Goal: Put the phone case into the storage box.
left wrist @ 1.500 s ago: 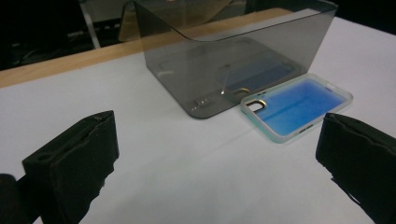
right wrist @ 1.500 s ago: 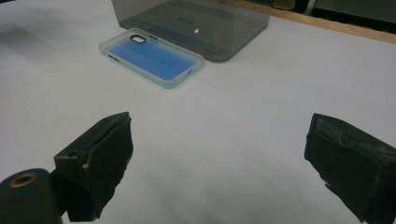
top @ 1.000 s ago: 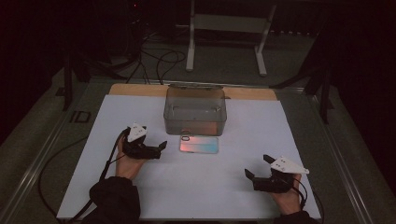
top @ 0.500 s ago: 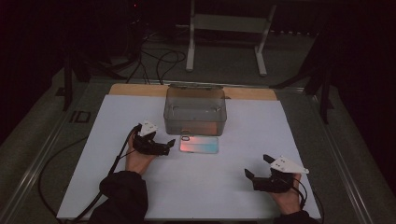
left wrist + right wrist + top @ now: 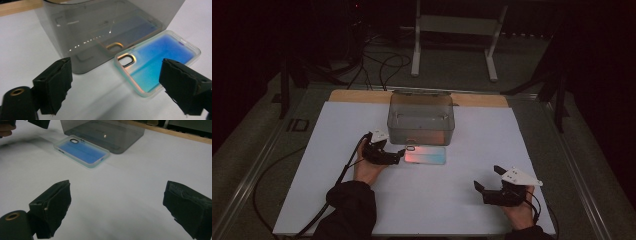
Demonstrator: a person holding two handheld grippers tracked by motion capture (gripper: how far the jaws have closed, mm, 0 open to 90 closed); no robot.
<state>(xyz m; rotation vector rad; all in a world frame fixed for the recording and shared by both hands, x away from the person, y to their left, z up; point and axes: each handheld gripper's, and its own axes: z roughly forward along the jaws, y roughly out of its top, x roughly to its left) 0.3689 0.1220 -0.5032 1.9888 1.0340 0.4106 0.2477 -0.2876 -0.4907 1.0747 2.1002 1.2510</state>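
Left gripper view | L hand-held gripper (image 5: 115, 87) jaws apart, closing, at phone case (image 5: 155, 67) end | R hand-held gripper (image 5: 120, 207) open

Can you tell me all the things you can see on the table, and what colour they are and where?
phone case: one, clear rim with a blue-to-pink shine, flat on the white sheet just in front of the box.
box: one, smoky grey see-through, far middle of the sheet, touching or nearly touching the case.
white sheet: one, white, covers most of the table.
wooden board: one, light brown strip along the sheet's far edge.
metal stand: one, grey, on the floor behind the table.
left tongs: one, black, open and just been closing, at the case's camera-hole end.
right tongs: one, black, open, near right of the sheet.
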